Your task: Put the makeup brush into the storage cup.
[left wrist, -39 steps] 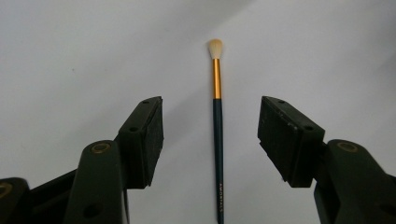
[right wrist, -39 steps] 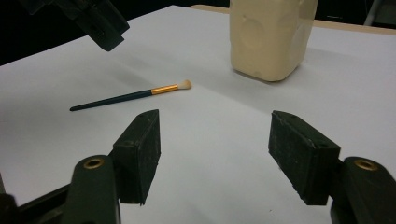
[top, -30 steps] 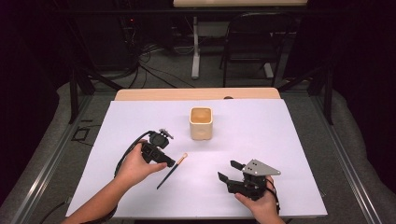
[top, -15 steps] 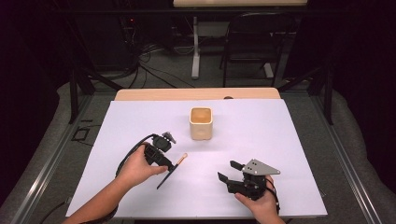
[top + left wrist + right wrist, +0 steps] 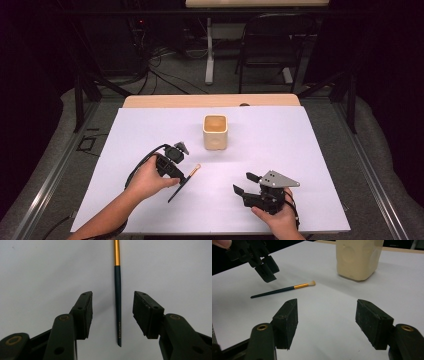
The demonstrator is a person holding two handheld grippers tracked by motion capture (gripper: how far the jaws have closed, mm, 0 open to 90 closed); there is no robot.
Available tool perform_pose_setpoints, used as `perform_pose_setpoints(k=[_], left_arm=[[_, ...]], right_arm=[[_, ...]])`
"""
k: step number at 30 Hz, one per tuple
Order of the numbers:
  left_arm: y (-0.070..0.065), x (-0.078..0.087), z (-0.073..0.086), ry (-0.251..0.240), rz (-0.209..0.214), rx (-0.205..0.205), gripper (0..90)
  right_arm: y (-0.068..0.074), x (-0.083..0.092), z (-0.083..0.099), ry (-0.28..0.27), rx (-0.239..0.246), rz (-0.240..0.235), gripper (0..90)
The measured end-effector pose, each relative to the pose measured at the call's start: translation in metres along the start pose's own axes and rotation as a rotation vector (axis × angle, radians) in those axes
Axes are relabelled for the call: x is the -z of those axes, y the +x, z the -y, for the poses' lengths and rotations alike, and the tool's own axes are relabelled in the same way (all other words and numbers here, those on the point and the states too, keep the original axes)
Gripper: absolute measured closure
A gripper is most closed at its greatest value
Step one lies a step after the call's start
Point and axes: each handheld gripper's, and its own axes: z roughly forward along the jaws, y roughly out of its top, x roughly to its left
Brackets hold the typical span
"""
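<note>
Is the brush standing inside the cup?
No, the brush lies flat on the table, apart from the cup.

The high view looks forward and down over my table (image 5: 280, 150). My 2 gripper views sit low and close, both sharing the brush (image 5: 117, 302), lying upper left in my right one.

dark teal brush (image 5: 118, 302) with gold ferrule and pale bristles; cream cup (image 5: 215, 132); white table cover (image 5: 300, 150).
</note>
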Motion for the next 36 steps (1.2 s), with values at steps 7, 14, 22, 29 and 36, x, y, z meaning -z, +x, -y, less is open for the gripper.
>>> perform_pose_setpoints(k=[7, 14, 22, 29, 36], left_arm=[[-0.002, -0.004, -0.002, 0.016, -0.009, -0.004, 52.1], [-0.005, -0.008, -0.004, 0.04, -0.006, 0.0, 56.9], [-0.007, -0.013, -0.006, 0.058, 0.001, 0.001, 61.0], [-0.006, -0.014, -0.009, 0.053, 0.015, 0.015, 65.1], [-0.005, -0.018, -0.013, 0.056, 0.024, 0.024, 68.5]], right_arm=[[0.0, 0.0, 0.0, -0.01, -0.005, -0.003, 34.4], [-0.001, 0.0, 0.0, -0.001, -0.002, -0.002, 34.5], [-0.001, 0.0, 0.0, -0.002, -0.007, -0.004, 34.5], [-0.002, 0.0, 0.001, 0.002, -0.011, -0.004, 34.7], [-0.003, 0.0, 0.001, 0.004, -0.016, -0.008, 34.7]])
